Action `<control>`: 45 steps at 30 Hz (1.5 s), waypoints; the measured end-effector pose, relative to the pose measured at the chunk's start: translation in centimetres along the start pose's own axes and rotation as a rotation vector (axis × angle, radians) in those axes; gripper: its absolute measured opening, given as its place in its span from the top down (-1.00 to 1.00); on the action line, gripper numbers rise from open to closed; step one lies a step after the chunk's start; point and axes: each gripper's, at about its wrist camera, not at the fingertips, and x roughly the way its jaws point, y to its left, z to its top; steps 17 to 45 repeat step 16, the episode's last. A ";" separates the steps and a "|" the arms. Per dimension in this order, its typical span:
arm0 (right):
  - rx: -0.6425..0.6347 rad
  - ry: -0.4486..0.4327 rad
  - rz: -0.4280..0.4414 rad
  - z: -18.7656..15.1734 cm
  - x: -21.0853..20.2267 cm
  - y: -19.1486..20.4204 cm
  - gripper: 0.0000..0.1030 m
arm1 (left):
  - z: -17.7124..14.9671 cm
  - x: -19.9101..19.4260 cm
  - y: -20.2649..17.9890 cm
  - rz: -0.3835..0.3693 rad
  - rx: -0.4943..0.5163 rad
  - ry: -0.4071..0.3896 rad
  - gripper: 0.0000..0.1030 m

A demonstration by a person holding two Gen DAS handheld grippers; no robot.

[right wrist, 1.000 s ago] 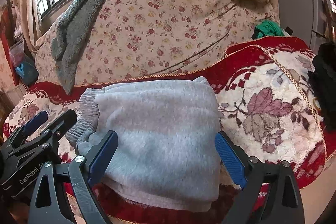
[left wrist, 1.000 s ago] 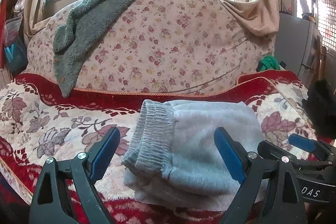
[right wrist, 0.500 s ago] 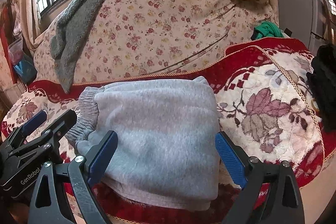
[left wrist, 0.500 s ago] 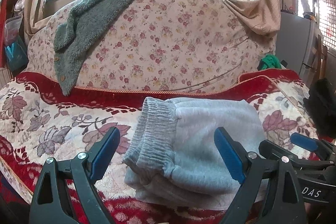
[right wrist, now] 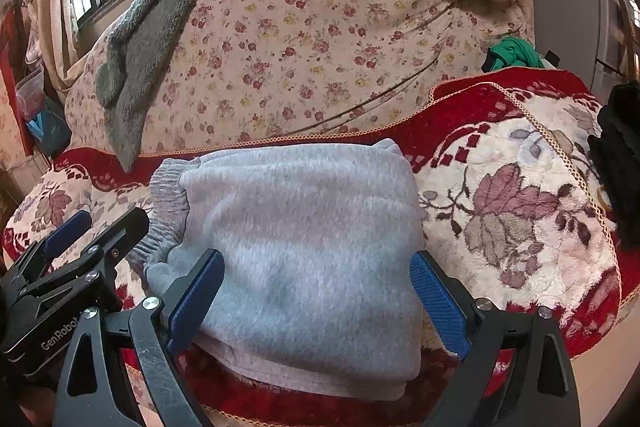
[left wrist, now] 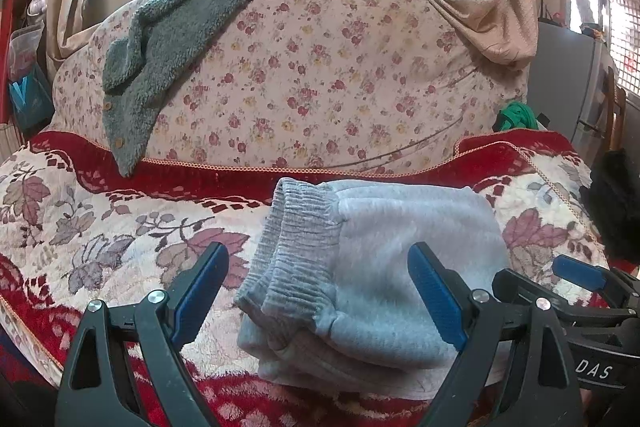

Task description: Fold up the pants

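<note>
Writing: "GenRobot" on the left gripper [left wrist: 318,291] body, "DAS" on the right gripper [right wrist: 316,295] body. Grey sweatpants [right wrist: 304,239] lie folded in a bundle on the red floral blanket [right wrist: 520,211], near its front edge — long axis approx left-right, ribbed waistband [left wrist: 296,251] at left end. Both grippers gape wide, holding nothing, pads clear of the fabric.

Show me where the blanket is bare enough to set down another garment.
Two patches are free. Left of the folded pants, the blanket lies bare up to the grey fleece hanging off the backrest. Right of the pants, the leaf pattern is bare as far as the black item. The middle is taken by the pants, with both tools in front.
</note>
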 end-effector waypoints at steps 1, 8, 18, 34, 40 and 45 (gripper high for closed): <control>-0.001 0.000 -0.001 0.0 0.0 0.0 -0.88 | 0.0 0.0 0.0 0.001 0.000 0.001 -0.76; 0.004 0.011 0.001 -0.1 0.4 -0.2 -0.88 | -0.2 0.4 -0.1 -0.004 0.002 0.002 -0.76; 0.007 0.016 -0.006 -0.1 0.4 -0.4 -0.88 | -0.3 0.9 -0.4 -0.023 0.012 0.000 -0.76; 0.007 0.016 -0.006 -0.1 0.4 -0.4 -0.88 | -0.3 0.9 -0.4 -0.023 0.012 0.000 -0.76; 0.007 0.016 -0.006 -0.1 0.4 -0.4 -0.88 | -0.3 0.9 -0.4 -0.023 0.012 0.000 -0.76; 0.007 0.016 -0.006 -0.1 0.4 -0.4 -0.88 | -0.3 0.9 -0.4 -0.023 0.012 0.000 -0.76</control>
